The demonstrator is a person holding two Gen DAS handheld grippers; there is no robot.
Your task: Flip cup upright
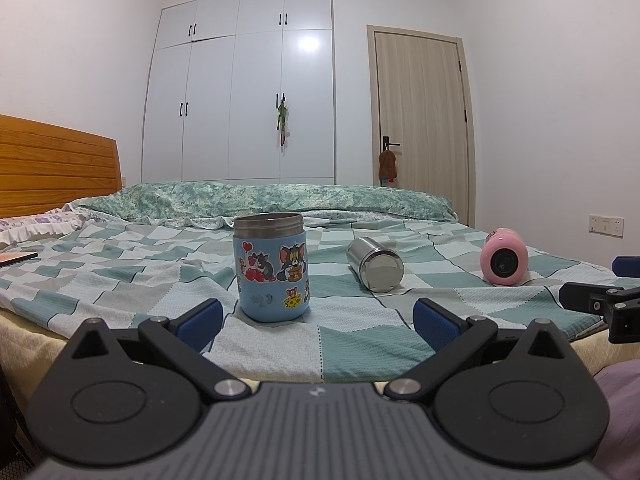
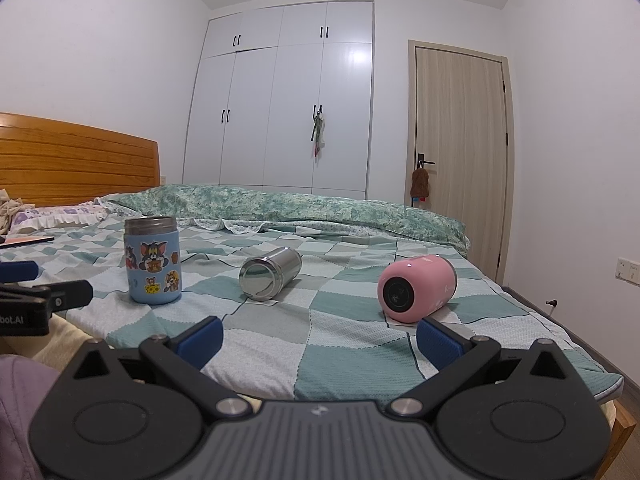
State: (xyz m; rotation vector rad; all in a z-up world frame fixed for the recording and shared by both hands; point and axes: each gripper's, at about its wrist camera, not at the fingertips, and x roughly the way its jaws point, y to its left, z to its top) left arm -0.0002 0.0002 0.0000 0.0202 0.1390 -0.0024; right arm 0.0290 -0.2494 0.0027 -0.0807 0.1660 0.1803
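A blue cup with cartoon stickers (image 1: 273, 268) stands upright on the checkered bed; it also shows in the right wrist view (image 2: 153, 260). A steel cup (image 1: 376, 264) lies on its side, its base toward me, also in the right wrist view (image 2: 270, 273). A pink cup (image 1: 504, 256) lies on its side at the right, also in the right wrist view (image 2: 416, 288). My left gripper (image 1: 316, 320) is open and empty, just short of the blue cup. My right gripper (image 2: 318, 338) is open and empty, short of the pink and steel cups.
The checkered bedspread (image 1: 160, 280) is wrinkled. A rolled green quilt (image 1: 280, 200) lies across the far side. A wooden headboard (image 1: 56, 168) stands at the left, with pillows and a flat dark object (image 1: 18, 258). The bed's near edge runs under both grippers. The right gripper shows at the left view's right edge (image 1: 604, 300).
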